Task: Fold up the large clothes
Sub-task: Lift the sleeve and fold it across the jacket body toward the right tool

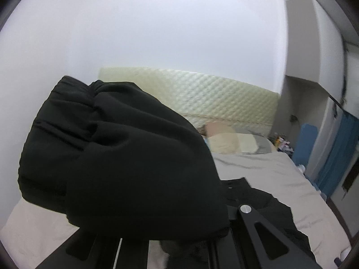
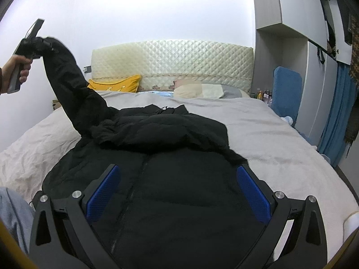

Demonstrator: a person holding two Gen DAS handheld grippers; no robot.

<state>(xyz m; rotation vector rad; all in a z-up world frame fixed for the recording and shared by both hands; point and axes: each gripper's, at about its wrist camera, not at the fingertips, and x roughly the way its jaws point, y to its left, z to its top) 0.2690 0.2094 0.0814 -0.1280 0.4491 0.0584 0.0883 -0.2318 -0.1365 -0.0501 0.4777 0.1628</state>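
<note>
A large black padded jacket (image 2: 175, 179) lies front up on the bed, its zip running down the middle and one sleeve folded across its chest. My left gripper (image 2: 33, 42) is shut on the cuff of the other sleeve (image 2: 67, 78) and holds it high above the bed's left side. In the left wrist view that sleeve cuff (image 1: 116, 152) fills the centre and hides the fingertips. My right gripper (image 2: 177, 192) is open and empty, hovering over the jacket's lower body, blue pads (image 2: 103, 192) wide apart.
The bed (image 2: 280, 139) has a grey sheet, a quilted cream headboard (image 2: 175, 62), a yellow pillow (image 2: 116, 85) and beige pillows (image 2: 197, 90). A wardrobe and blue curtain (image 2: 338, 116) stand at the right. A blue pad (image 2: 287, 92) leans by the bedside.
</note>
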